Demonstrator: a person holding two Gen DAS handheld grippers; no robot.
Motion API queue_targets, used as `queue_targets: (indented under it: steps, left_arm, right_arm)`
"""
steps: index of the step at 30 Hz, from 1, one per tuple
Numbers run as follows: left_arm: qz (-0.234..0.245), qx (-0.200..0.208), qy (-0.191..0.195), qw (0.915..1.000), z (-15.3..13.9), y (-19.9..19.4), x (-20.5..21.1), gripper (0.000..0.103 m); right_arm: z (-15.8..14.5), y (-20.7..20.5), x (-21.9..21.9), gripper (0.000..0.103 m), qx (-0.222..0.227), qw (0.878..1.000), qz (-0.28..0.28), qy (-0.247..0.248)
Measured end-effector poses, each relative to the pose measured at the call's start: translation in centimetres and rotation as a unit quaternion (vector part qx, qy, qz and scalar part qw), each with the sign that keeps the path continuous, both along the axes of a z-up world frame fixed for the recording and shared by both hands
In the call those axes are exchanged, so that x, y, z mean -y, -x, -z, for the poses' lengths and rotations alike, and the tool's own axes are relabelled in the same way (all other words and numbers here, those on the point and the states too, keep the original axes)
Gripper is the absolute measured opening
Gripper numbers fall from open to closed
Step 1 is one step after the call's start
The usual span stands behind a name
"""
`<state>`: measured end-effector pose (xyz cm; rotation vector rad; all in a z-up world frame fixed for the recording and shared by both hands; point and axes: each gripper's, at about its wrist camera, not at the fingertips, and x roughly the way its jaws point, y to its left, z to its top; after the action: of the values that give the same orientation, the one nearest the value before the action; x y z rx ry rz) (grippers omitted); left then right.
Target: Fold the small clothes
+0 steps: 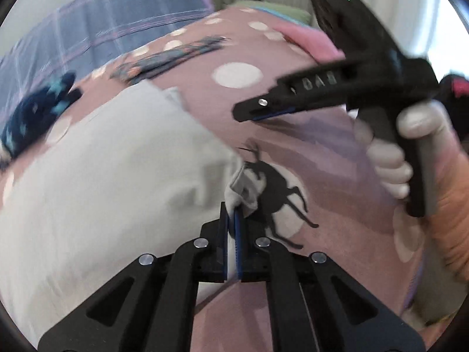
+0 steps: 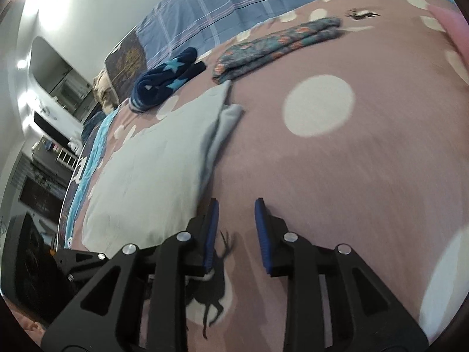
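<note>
A pale grey garment (image 1: 102,176) lies spread on the mauve dotted bedspread (image 1: 322,234). At the bottom of the left wrist view, my left gripper (image 1: 232,209) is shut on the garment's lifted right-hand corner, and cloth bunches up between the blue pads. The same garment (image 2: 146,170) fills the left of the right wrist view, with a loose fold along its right edge. My right gripper (image 2: 237,205) stands open just right of that edge, over a deer print, with nothing between its fingers. A gloved hand (image 1: 392,158) holds the right gripper (image 1: 243,113) above the bedspread.
A rolled navy garment with blue stars (image 2: 167,82) and a folded teal patterned garment (image 2: 272,47) lie beyond the grey one. A pink cloth (image 1: 307,41) sits at the far right. Blue plaid bedding (image 2: 234,0) lies behind. The bed's edge drops off at the left (image 2: 73,176).
</note>
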<state>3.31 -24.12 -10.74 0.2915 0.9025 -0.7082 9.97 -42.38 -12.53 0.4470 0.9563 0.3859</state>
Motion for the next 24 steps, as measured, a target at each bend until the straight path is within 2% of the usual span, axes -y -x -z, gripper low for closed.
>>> queue_targets:
  steps: [3, 8, 11, 16, 17, 19, 21, 22, 24]
  left_arm:
    - [-0.03, -0.019, 0.034, 0.9988, -0.6, -0.9, -2.3, 0.003]
    - [-0.06, -0.031, 0.04, 0.9969, -0.3, -0.9, -3.7, 0.003]
    - [-0.054, -0.037, 0.043, 0.9969, 0.1, -0.9, -3.8, 0.002]
    - [-0.035, -0.045, 0.047, 0.9972, 0.5, -0.9, -3.0, 0.002]
    - [-0.032, -0.046, 0.048, 0.9973, 0.6, -0.8, -2.9, 0.002]
    - [-0.024, -0.048, 0.052, 0.9972, 0.7, -0.6, -2.7, 0.002]
    - [-0.012, -0.054, 0.063, 0.9965, 0.7, -0.5, -2.6, 0.002]
    - [-0.004, -0.057, 0.069, 0.996, 0.7, -0.3, -2.6, 0.002]
    - [0.011, -0.064, 0.078, 0.9948, 0.8, 0.0, -2.5, 0.001]
  right_arm:
    - [0.1, -1.9, -0.8, 0.029, -0.008, 1.0, -0.018, 0.005]
    - [0.9, -5.0, -2.5, 0.029, -0.031, 0.998, -0.046, -0.017]
    - [1.0, -6.8, -3.2, 0.035, -0.032, 0.998, -0.047, -0.014]
    - [1.4, -9.9, -3.8, 0.035, -0.02, 0.999, -0.03, -0.004]
    - [1.5, -10.7, -3.9, 0.028, -0.018, 1.0, -0.025, -0.006]
    - [1.7, -11.5, -3.6, 0.004, -0.018, 0.999, -0.017, -0.021]
    - [0.2, -10.8, -3.1, 0.004, 0.013, 0.999, -0.006, -0.052]
    - [-0.9, -10.2, -3.1, 0.003, 0.035, 0.998, -0.006, -0.052]
    - [-2.7, -9.4, -3.8, 0.003, 0.075, 0.997, -0.008, -0.018]
